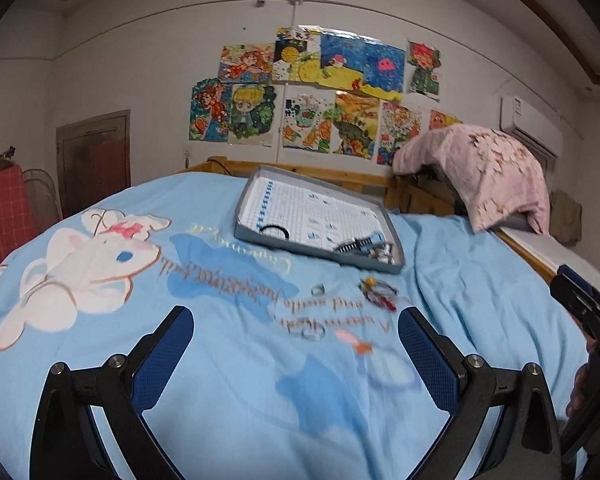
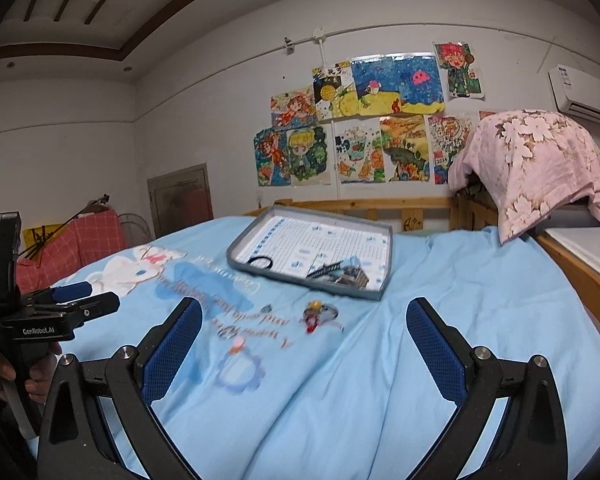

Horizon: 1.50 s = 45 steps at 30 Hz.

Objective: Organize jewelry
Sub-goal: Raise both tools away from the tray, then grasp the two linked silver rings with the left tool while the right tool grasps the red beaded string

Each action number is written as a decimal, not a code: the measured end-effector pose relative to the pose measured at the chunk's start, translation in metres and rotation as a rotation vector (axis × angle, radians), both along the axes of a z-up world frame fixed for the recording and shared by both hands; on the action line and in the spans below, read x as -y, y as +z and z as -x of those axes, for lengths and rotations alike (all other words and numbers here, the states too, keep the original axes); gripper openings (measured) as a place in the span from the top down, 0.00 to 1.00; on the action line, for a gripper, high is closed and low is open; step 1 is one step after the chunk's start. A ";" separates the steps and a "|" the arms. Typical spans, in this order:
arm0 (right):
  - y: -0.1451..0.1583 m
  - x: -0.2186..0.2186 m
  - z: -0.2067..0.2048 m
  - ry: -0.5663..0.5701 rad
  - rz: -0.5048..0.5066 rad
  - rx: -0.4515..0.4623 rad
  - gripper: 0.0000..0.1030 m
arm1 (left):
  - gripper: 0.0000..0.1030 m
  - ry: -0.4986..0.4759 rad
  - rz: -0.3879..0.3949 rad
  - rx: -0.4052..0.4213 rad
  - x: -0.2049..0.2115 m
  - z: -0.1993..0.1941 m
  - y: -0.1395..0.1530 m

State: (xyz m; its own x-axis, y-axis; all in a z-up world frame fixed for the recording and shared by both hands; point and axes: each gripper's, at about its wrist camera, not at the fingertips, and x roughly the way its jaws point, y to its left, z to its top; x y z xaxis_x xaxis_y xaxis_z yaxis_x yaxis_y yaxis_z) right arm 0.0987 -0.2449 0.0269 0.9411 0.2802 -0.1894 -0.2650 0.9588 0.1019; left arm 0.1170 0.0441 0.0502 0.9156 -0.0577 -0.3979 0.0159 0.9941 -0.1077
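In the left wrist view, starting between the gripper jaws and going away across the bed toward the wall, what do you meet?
Silver bracelet on the blue bedsheet → small silver ring → grey tray → wooden bed rail → drawings on the wall.

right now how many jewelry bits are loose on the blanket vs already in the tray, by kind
On the blanket:
rings: 2 (small ring, larger ring)
tangled charm bunch: 1

In the tray:
black hair tie: 1
dark clip pile: 1, too blurred to split

Total: 5
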 end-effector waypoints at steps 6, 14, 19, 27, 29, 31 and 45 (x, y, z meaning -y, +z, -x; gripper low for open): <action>0.010 -0.003 -0.047 -0.008 -0.004 0.021 0.02 | 0.00 0.023 0.033 0.022 -0.002 -0.045 0.004; -0.002 -0.012 -0.122 0.007 -0.002 -0.024 0.02 | 0.00 0.029 0.037 -0.007 -0.002 -0.106 -0.015; -0.014 -0.021 -0.156 -0.008 0.002 -0.036 0.02 | 0.00 0.040 0.039 -0.029 -0.003 -0.133 -0.030; -0.040 -0.033 -0.183 -0.001 0.035 -0.087 0.02 | 0.00 0.044 -0.035 -0.081 0.005 -0.153 -0.052; -0.046 -0.032 -0.189 0.008 0.031 -0.120 0.02 | 0.00 0.028 -0.041 -0.105 0.006 -0.155 -0.058; -0.053 -0.029 -0.196 0.025 0.020 -0.162 0.03 | 0.00 0.005 -0.041 -0.122 0.008 -0.157 -0.064; -0.086 -0.051 -0.203 0.164 0.083 -0.313 0.29 | 0.15 -0.130 -0.035 -0.207 0.017 -0.154 -0.092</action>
State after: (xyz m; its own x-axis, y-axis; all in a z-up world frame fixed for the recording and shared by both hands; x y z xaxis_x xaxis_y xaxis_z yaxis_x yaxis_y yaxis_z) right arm 0.3021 -0.1935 -0.0589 0.7779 0.3941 -0.4895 -0.3843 0.9146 0.1256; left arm 0.2710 0.0268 -0.0422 0.8000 -0.1523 -0.5804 0.1246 0.9883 -0.0876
